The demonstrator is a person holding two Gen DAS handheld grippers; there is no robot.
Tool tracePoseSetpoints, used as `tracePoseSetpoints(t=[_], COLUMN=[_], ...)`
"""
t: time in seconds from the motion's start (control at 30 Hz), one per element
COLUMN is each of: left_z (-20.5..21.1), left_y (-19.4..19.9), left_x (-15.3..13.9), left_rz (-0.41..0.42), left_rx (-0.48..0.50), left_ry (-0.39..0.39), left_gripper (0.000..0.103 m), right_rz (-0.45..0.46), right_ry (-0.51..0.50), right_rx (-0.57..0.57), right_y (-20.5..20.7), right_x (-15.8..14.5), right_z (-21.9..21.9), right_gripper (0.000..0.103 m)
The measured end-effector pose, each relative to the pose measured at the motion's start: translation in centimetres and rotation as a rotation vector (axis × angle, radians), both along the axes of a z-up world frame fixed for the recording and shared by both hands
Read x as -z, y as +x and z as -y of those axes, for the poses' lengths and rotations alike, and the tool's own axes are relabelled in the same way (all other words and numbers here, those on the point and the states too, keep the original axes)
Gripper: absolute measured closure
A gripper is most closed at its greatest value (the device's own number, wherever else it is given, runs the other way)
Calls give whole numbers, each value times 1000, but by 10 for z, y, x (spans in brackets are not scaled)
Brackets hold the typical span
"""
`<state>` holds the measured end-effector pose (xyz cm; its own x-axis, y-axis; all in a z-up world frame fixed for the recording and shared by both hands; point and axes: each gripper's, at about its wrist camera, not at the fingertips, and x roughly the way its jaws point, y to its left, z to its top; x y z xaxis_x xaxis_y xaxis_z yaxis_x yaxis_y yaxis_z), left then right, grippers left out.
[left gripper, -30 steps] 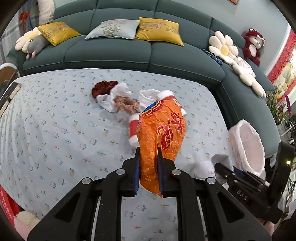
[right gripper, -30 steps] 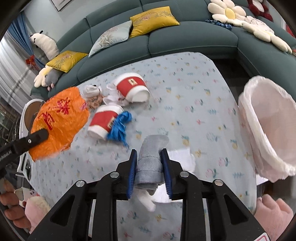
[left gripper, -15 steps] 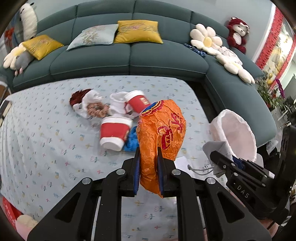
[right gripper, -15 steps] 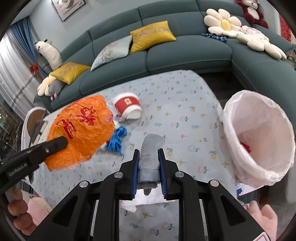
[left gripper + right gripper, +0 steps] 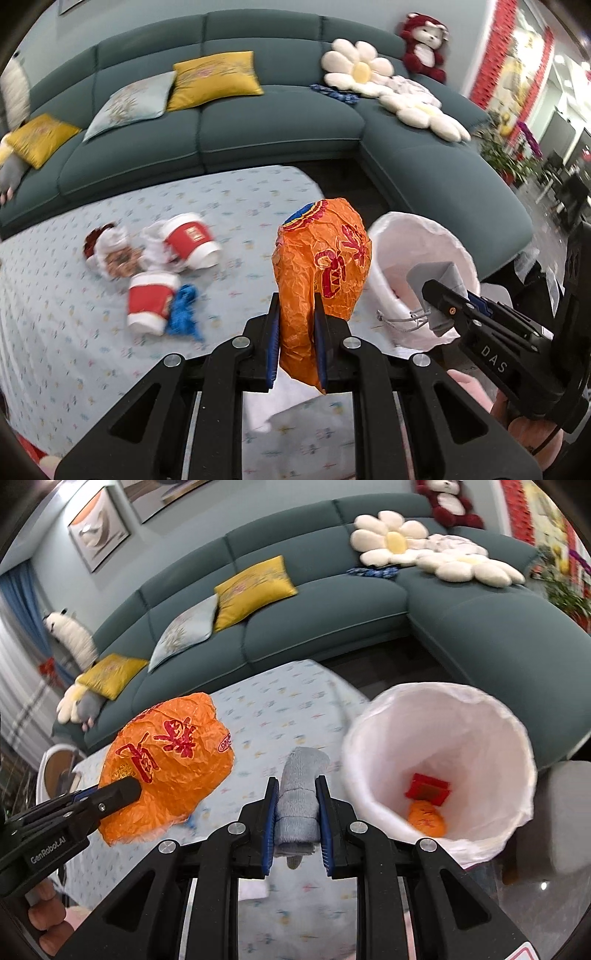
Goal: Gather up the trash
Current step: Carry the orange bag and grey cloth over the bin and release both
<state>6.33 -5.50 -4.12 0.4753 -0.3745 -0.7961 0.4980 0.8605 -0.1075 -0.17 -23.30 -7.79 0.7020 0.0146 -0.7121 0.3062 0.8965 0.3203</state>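
Step in hand, judged: carrying two pieces of trash to bin; more left behind.

Left on counter [image 5: 240, 206], flowered cloth: two red-and-white paper cups [image 5: 190, 240], blue scrap [image 5: 183, 314], crumpled tissue.

Left gripper [image 5: 295, 350]: fingers clamped on orange bag [image 5: 321, 273], crinkly plastic, puffed, red print.

Right gripper [image 5: 295, 830]: fingers pinched on grey cloth [image 5: 299, 794], soft, rolled, fuzzy.

Bin [image 5: 443, 720] at right, white liner, round mouth, beside counter edge; red and orange scraps inside.

Next, likely: bring each over bin mouth, then release.

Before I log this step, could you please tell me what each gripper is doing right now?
Left gripper: closed on the orange bag.
Right gripper: closed on the grey rolled cloth.
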Motion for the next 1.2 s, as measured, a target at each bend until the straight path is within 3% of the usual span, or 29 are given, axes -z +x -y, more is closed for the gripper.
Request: tracePoseSetpoints(t=[0.47,0.87,0.93,1.0,1.1,1.2], left_z=[113,168,171,173,171,164], left_y=[-11,0,3,6,10,13], left_x=[14,29,31,33,34,36], left_rz=[-17,-57,-64,-66,-67,-71], left_rx=[165,213,208,196,174,151], left_ry=[18,25,22,17,22,20], left_gripper=[87,83,70,63,51,46], right_rz=[1,-24,-30,-35,-32,-22], right_ry=[28,47,48,41,32,23], right_rx=[169,225,224,226,230,231], right_y=[-25,-18,-14,-11,-7,-6], right_x=[14,33,35,36,36,33], right_z=[95,133,136,138,139,138], right_gripper=[84,84,80,78,67,63])
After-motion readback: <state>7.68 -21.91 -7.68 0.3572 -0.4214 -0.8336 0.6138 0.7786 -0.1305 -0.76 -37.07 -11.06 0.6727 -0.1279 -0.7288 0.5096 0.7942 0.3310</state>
